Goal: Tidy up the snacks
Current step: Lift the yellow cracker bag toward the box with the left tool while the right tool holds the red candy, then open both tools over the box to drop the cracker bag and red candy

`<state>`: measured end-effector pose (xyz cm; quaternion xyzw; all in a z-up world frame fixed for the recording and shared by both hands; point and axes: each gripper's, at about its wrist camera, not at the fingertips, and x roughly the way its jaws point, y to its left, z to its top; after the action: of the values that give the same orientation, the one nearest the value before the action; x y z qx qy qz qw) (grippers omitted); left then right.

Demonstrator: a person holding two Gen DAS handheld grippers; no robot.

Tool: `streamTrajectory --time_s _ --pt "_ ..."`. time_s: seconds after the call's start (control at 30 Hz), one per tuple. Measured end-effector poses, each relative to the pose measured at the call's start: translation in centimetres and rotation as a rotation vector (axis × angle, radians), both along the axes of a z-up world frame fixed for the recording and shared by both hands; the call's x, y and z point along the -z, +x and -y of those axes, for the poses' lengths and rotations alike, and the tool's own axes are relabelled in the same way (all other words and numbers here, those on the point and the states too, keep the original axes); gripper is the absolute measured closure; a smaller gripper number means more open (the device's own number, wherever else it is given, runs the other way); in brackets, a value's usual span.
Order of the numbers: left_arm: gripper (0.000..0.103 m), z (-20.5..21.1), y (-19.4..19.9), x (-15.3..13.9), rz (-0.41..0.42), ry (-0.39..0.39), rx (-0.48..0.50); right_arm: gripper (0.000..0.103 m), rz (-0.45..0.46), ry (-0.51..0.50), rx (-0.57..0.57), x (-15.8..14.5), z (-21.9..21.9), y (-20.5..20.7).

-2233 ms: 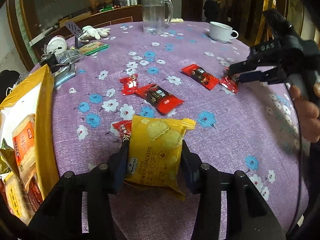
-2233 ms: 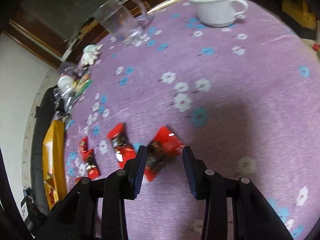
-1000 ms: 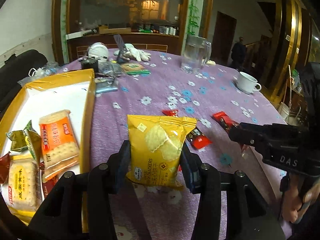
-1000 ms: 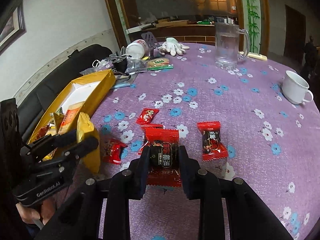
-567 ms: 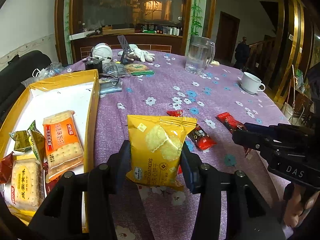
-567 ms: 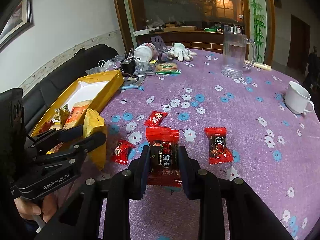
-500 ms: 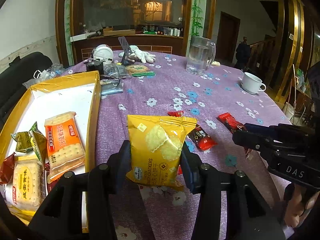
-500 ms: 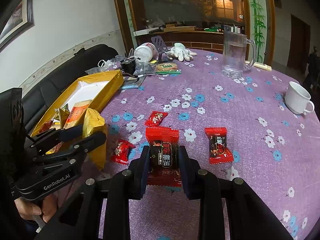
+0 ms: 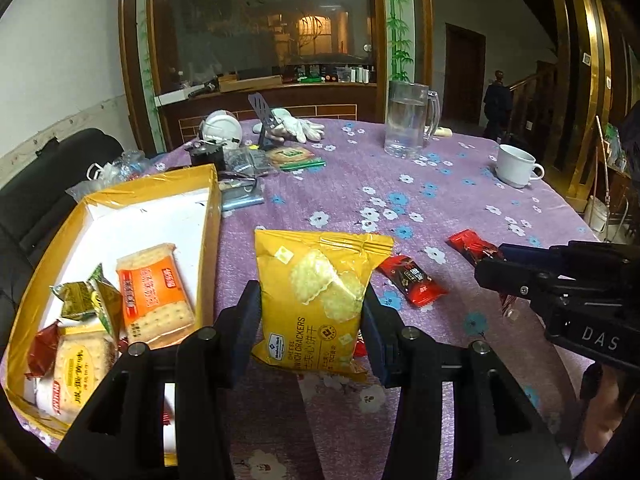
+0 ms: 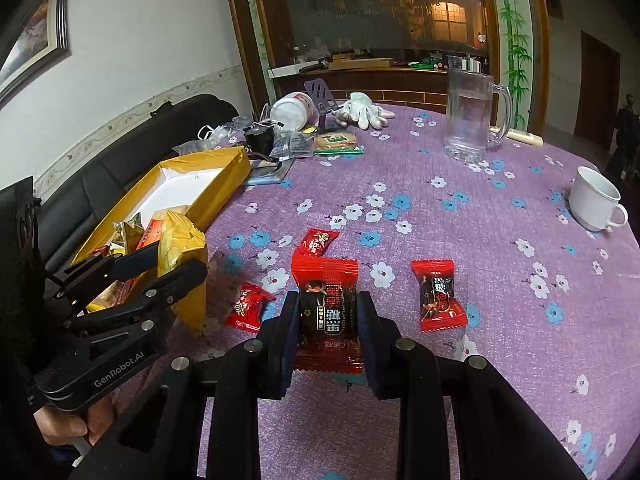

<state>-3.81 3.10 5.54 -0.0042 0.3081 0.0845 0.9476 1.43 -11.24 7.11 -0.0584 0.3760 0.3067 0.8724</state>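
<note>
The left gripper (image 9: pixel 311 316) clamped a light, crushable cheese cracker packet (image 9: pixel 316 300) mid-body; the right gripper (image 10: pixel 327 322) pinched a red candy packet (image 10: pixel 326 312) likewise.

Dim indoor light here, warm and yellowish, with a lit window (image 10: pixel 448 16) glowing behind dark glass at the far side of the room. Both fisheye views bend the walls hard and go black in the corners. Soft shadows pool on the purple tablecloth (image 10: pixel 500 280) at its near edge, faint glare on the glass mug (image 10: pixel 468 112), distant details grainy.
</note>
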Motion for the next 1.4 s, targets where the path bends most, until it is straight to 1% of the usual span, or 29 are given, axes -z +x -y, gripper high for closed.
streamTrajectory --time_s 0.27,0.5,0.83,1.03,1.13,1.4 --pt "0.058 0.2 -0.6 -0.8 0.019 0.024 -0.006 0.075 0.006 0.013 0.0 -0.3 0.0 -0.2" --pt "0.058 0.0 -1.1 -1.5 0.039 0.028 -0.015 0.075 0.009 0.02 0.004 -0.3 0.1 -0.3" --pt "0.058 -1.3 -2.3 -3.0 0.079 0.011 -0.037 0.075 0.0 0.035 0.019 -0.7 0.0 -0.3" --pt "0.058 -4.3 -3.2 -4.1 0.113 -0.028 -0.098 0.075 -0.038 0.068 0.005 -1.3 -0.9 -0.4" --pt "0.057 -6.4 -3.5 -4.3 0.119 -0.053 -0.142 0.075 -0.06 0.077 -0.018 -1.5 -2.1 -0.6" --pt "0.057 -13.2 -4.8 -3.1 0.097 -0.148 -0.288 0.075 -0.103 0.095 -0.129 -2.7 -8.2 -1.9"
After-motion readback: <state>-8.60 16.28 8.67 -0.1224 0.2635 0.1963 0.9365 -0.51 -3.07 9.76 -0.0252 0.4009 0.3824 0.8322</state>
